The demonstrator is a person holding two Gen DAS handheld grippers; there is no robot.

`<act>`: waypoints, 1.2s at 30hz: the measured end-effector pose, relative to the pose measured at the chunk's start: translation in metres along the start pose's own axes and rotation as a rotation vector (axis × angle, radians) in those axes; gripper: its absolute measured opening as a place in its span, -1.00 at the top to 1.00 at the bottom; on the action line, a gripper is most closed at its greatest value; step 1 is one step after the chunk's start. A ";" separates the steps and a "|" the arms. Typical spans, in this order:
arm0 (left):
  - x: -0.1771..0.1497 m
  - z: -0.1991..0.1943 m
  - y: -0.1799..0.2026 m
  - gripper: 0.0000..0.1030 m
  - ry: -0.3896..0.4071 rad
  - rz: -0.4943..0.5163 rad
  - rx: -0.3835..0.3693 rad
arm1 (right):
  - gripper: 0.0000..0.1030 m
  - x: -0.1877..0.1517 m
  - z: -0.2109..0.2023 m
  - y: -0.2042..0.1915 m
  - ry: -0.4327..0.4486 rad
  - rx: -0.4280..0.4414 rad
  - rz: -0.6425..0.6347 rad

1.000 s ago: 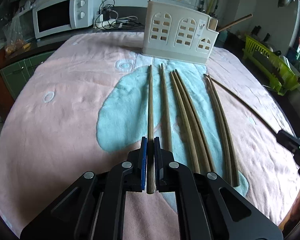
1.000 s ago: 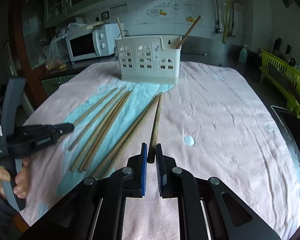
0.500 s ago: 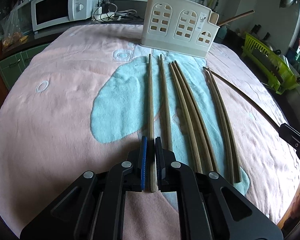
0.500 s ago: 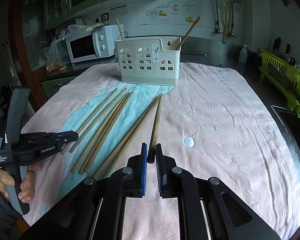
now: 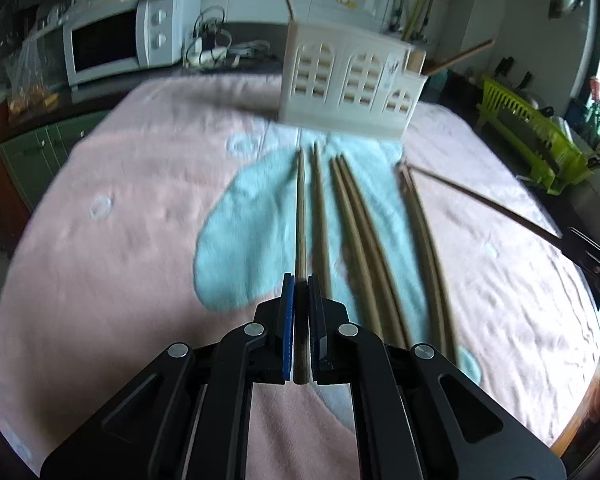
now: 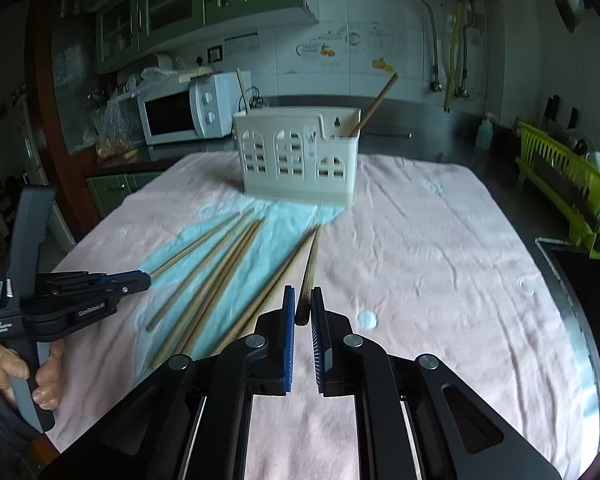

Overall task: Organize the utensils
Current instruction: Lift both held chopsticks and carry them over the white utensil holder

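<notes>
The left gripper pinches the near end of a light chopstick, whose tip points toward 12 o'clock at the cream utensil holder. The right gripper pinches the end of a dark chopstick, also aimed at 12 o'clock. Five loose chopsticks lie on the pink towel, between the two held ones.

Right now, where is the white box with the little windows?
In both wrist views the white holder stands upright at the far end of the pink towel, just beyond the tips of the chopsticks, with the microwave behind it to the left.
</notes>
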State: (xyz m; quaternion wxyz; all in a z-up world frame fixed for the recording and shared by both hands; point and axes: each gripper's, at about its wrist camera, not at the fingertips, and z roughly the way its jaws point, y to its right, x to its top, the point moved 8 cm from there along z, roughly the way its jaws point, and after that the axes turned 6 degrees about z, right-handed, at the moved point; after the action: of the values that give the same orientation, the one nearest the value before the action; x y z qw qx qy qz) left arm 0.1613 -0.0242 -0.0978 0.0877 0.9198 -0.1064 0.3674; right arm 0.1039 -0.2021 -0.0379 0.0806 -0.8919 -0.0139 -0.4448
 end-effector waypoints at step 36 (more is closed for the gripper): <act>0.162 -0.054 -0.005 0.90 0.280 0.072 0.017 | 0.86 0.204 0.003 -0.004 0.134 0.143 -0.097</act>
State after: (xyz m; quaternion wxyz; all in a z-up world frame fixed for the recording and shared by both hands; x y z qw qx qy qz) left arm 0.2417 -0.0282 0.0533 0.0808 0.8559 -0.1229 0.4958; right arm 0.2293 -0.2075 0.1232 0.1234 -0.8505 -0.0835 -0.5045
